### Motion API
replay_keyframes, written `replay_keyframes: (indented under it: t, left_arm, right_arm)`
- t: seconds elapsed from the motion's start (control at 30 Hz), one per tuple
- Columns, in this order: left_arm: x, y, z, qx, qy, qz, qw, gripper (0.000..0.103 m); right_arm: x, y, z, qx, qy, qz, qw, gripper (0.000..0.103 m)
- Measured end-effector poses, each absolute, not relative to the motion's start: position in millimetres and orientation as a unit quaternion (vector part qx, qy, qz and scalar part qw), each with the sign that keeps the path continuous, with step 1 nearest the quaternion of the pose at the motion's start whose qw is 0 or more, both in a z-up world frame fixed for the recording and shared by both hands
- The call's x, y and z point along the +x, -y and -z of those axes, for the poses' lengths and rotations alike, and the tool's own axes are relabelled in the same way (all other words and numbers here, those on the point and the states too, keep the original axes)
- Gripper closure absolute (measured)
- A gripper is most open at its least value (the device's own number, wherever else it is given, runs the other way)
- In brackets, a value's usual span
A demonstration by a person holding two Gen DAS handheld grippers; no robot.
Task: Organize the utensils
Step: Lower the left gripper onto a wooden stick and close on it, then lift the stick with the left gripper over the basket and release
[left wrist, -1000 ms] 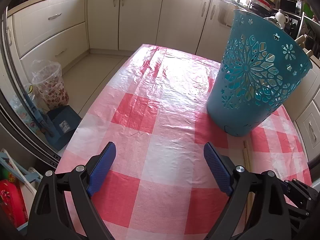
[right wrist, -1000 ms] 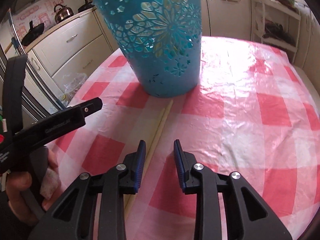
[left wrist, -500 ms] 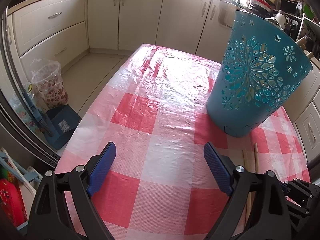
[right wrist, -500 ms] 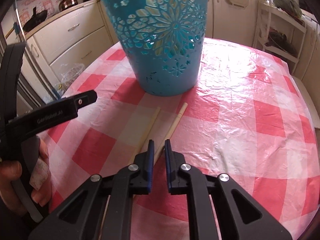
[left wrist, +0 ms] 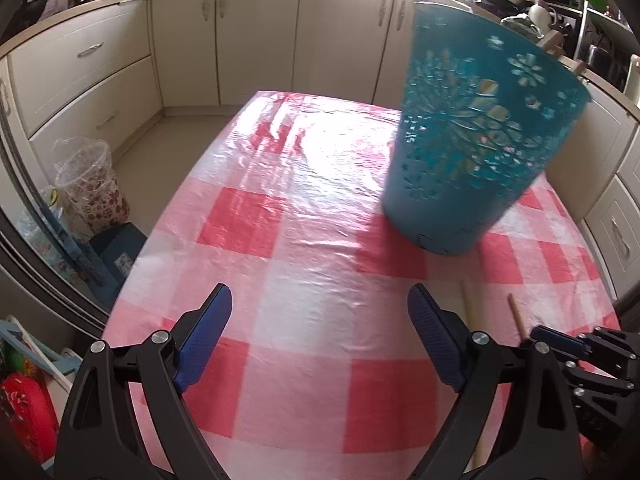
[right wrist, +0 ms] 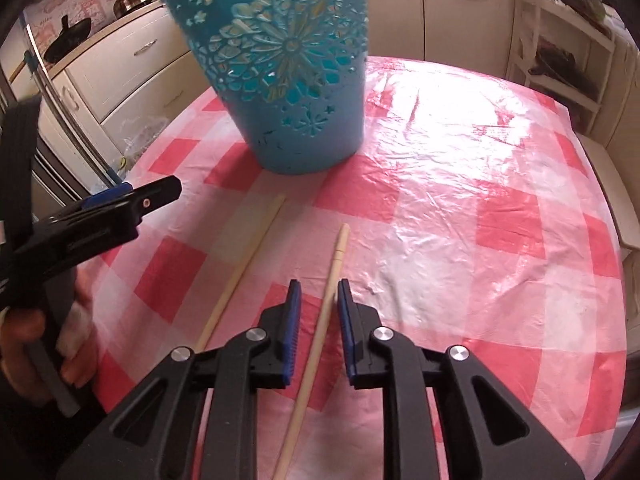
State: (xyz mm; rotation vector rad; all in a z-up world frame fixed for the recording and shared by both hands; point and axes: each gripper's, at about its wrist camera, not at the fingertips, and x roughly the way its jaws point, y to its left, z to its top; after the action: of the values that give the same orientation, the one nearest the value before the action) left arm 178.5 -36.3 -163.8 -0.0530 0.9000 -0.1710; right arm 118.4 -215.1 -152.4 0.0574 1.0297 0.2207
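Between the pads of the right gripper point(right wrist: 318, 312) lies a chopstick point(right wrist: 325, 312), untouched; its jaws have just been opening slightly, so they must close; the left gripper point(left wrist: 320, 336) waits wide apart.

glossy plastic tablecloth point(right wrist: 460, 208), matt wood chopsticks point(right wrist: 328, 304)

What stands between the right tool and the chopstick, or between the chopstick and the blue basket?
Nothing visible. The chopstick already lies between the pads of the right tool, whose jaws have just been opening and do not press it. Only bare tablecloth lies before the blue basket; the second chopstick lies aside.
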Motion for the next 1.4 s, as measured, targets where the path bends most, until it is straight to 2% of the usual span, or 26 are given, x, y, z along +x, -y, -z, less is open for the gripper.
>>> replay_keyframes:
  t: [0.1, 0.23, 0.3, 0.5, 0.57, 0.6, 0.63, 0.8, 0.97, 1.17, 1.23, 1.4]
  left_arm:
    - [162.3, 66.3, 160.9, -0.002, -0.435, 0.113, 0.893, 0.018]
    - [152.4, 109.2, 160.6, 0.057, -0.435, 0.138, 0.888, 0.018]
    - [152.8, 124.2, 163.6, 0.076, -0.441, 0.138, 0.883, 0.024]
    - [161.9, 132.7, 176.2, 0.070, -0.471, 0.134, 0.869, 0.061]
    - [162.2, 135.9, 173.8, 0.071, -0.474, 0.147, 0.865, 0.089]
    - [163.3, 136.8, 173.7, 0.067, -0.478, 0.153, 0.863, 0.096]
    - [164.8, 136.7, 173.7, 0.061, -0.482, 0.157, 0.860, 0.098]
    - [166.9, 108.8, 169.8, -0.015, -0.491, 0.177, 0.853, 0.098]
    - [147.8, 63.8, 133.0, -0.069, -0.439, 0.183, 0.877, 0.098]
    - [146.7, 22.0, 55.5, -0.116, -0.344, 0.178, 0.915, 0.098]
    - [155.2, 21.1, 27.3, -0.126, -0.307, 0.180, 0.926, 0.098]
    - [190.8, 36.7, -27.4, -0.125, -0.235, 0.184, 0.946, 0.098]
  right_arm:
    - [116.9, 207.3, 152.0, -0.008, -0.487, -0.098, 0.868, 0.094]
    - [117.1, 224.2, 151.3, 0.009, -0.489, -0.078, 0.869, 0.095]
    - [117.2, 236.4, 152.0, 0.025, -0.491, -0.071, 0.868, 0.095]
    - [115.8, 248.5, 153.7, 0.048, -0.492, -0.074, 0.866, 0.095]
    - [115.9, 249.3, 153.8, 0.052, -0.490, -0.077, 0.867, 0.095]
    - [116.9, 248.1, 154.1, 0.052, -0.489, -0.079, 0.867, 0.094]
    - [117.1, 247.7, 154.2, 0.052, -0.488, -0.079, 0.867, 0.094]
    - [117.4, 246.8, 154.7, 0.054, -0.485, -0.080, 0.869, 0.094]
    - [117.3, 246.3, 155.0, 0.052, -0.483, -0.078, 0.870, 0.094]
    - [117.4, 241.8, 155.2, 0.053, -0.482, -0.075, 0.871, 0.089]
    - [117.1, 239.2, 154.8, 0.052, -0.481, -0.078, 0.872, 0.085]
    - [118.3, 238.6, 154.9, 0.054, -0.480, -0.080, 0.872, 0.084]
